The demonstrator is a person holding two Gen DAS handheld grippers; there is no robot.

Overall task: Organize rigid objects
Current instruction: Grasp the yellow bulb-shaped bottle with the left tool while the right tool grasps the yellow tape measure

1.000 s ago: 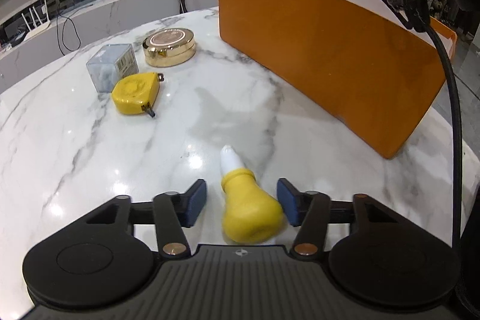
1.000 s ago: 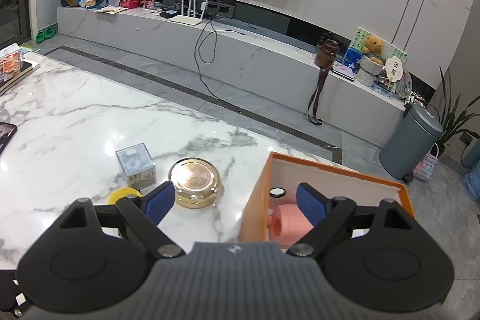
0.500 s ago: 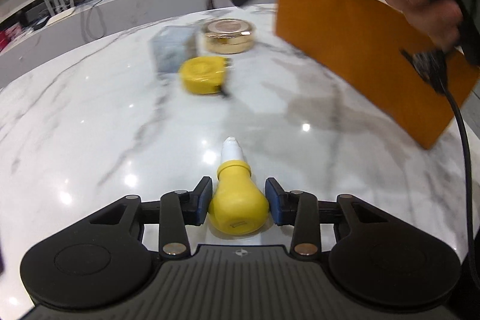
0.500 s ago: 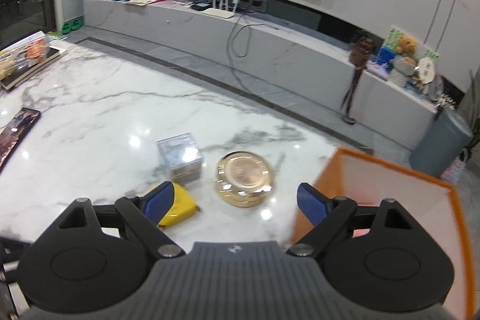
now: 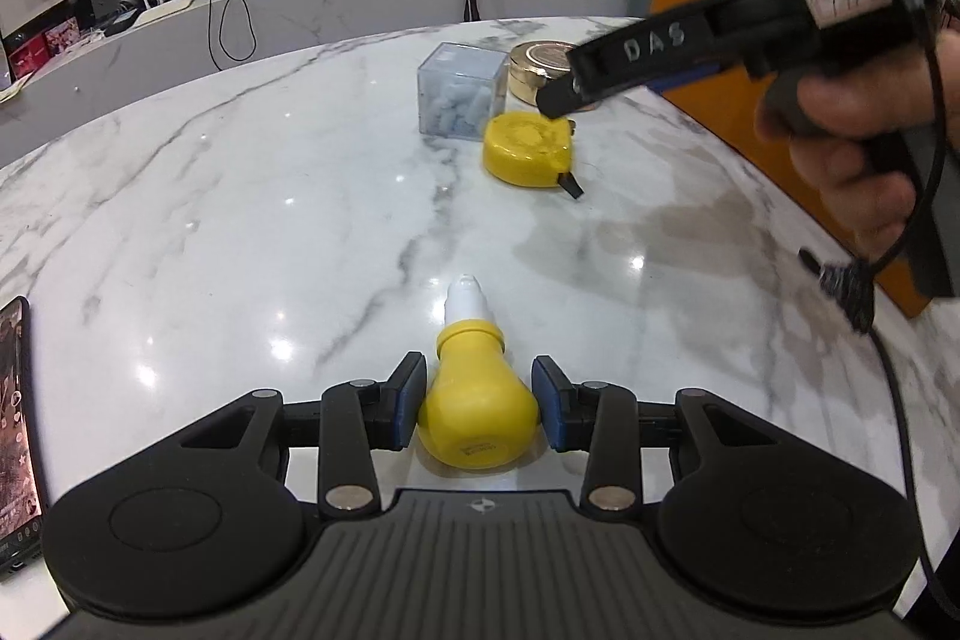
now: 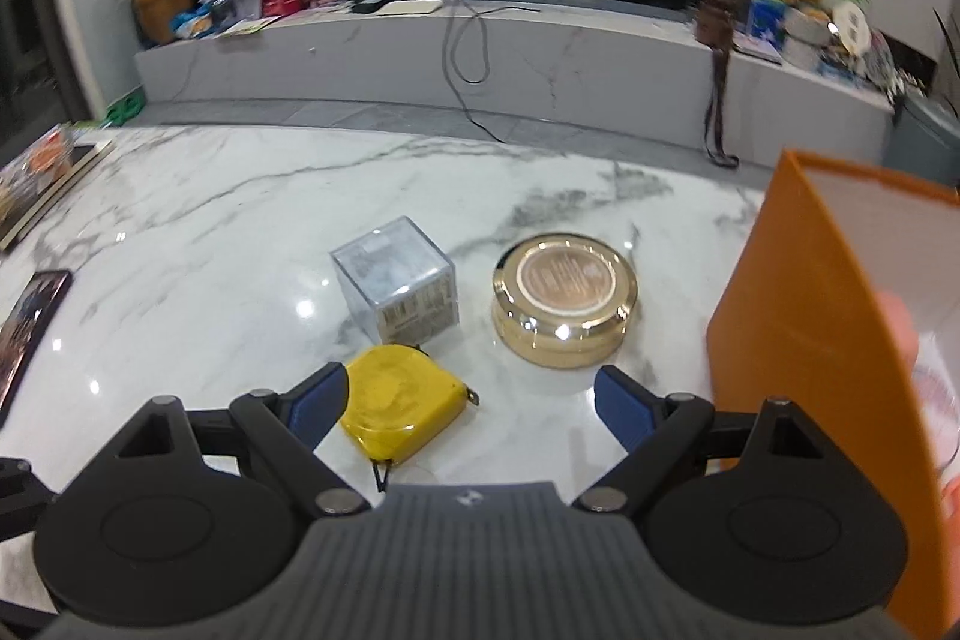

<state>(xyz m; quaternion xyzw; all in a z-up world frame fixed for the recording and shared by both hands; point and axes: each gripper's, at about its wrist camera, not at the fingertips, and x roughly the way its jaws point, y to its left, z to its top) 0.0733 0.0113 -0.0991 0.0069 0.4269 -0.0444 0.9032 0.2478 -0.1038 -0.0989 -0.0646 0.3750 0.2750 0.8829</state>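
My left gripper (image 5: 479, 400) is shut on a yellow bulb-shaped bottle (image 5: 477, 415), whose white tip points away from me, low over the marble table (image 5: 240, 220). In the right wrist view my right gripper (image 6: 471, 397) stands open just above the table. A yellow tape measure (image 6: 402, 409) lies by its left finger, with a clear plastic cube (image 6: 396, 289) and a round gold tin (image 6: 564, 298) just beyond. The left wrist view also shows the tape measure (image 5: 528, 148), the cube (image 5: 459, 91) and the tin (image 5: 534, 67), with the right gripper's body (image 5: 690, 52) hanging over them in a hand (image 5: 858, 148).
A tall orange box (image 6: 810, 340) stands at the table's right, something pink blurred inside it; the box (image 5: 708, 100) also shows behind the hand. A phone (image 6: 30, 322) lies near the left edge. Bare marble stretches between the bottle and the tape measure.
My left gripper closed on the yellow bottle and swung left, away from the orange box. My right gripper came down from above the box towards the tape measure and gold tin, still open.
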